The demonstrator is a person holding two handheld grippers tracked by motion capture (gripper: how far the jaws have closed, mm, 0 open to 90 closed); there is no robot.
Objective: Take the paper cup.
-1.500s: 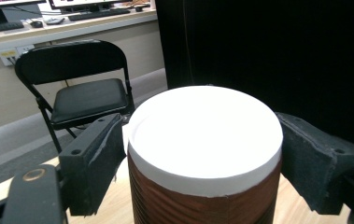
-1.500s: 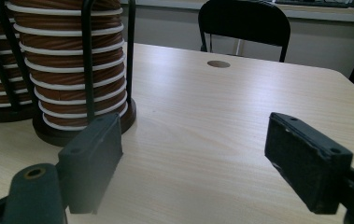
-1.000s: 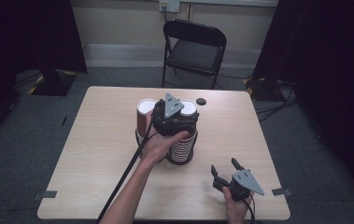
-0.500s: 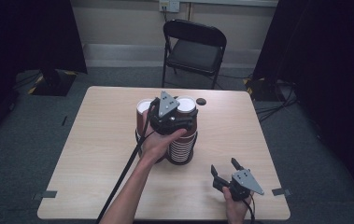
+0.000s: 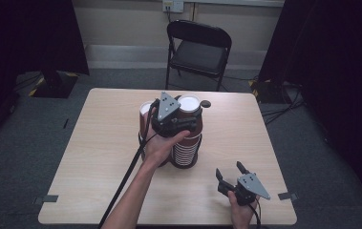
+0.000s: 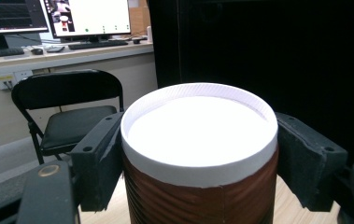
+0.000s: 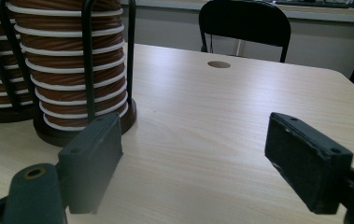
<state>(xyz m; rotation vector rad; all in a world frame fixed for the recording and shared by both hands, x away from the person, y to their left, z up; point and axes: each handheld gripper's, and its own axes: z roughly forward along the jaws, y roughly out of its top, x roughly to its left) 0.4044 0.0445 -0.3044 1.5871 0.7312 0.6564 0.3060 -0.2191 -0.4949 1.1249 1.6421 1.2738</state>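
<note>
High view, left hand [image 5: 162, 145]: forearm reaches up the table, hand beside the cup stack.
Left gripper [image 6: 198, 158]: jaws pinch the top paper cup [image 6: 198, 154] at its rim.
Cup location: atop the stack [image 5: 186, 143] in the wire rack, mid-table.
Right gripper [image 5: 231, 172]: jaws spread, resting near the table's front right edge, holding nothing.

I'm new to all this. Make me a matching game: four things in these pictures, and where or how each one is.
Things:
1. top cup
2. right gripper
3. folding chair
4. dark round spot

Places or states:
A. stands on the floor beyond the table
B. clamped between the left gripper fingers
C. lies flat on the tabletop near the far edge
D. fingers apart, nothing between them

Pairs: 1-B, 2-D, 3-A, 4-C
</note>
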